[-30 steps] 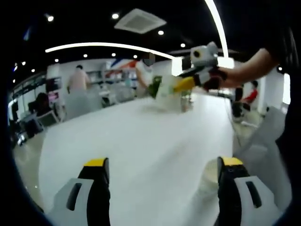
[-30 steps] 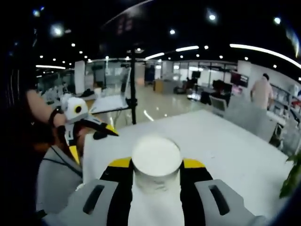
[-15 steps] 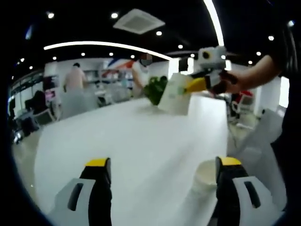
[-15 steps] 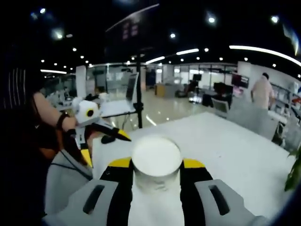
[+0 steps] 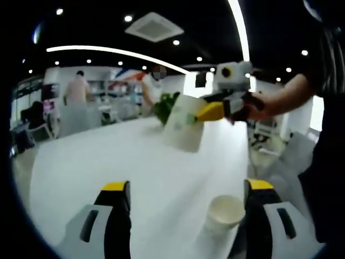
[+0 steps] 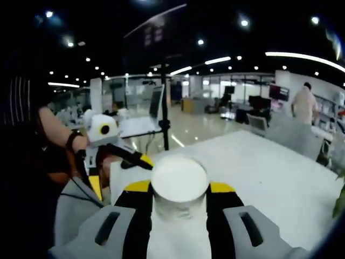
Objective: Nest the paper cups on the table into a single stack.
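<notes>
Above the white table [image 5: 135, 162], right gripper [image 6: 179, 195] clenches a white paper cup [image 6: 179, 186]; left gripper [image 5: 183, 186] gapes empty beside second upright white paper cup [image 5: 225, 212]. Risk: misaligned descent knocks it over.

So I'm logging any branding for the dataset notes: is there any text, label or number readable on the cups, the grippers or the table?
None can be read.
Paper cup held in the right gripper: plain white, no print seen.
Paper cup standing on the table: plain white, no print seen.
Left gripper and white table: no markings seen.
Coloured wall panels in the background: too blurred to read.
</notes>
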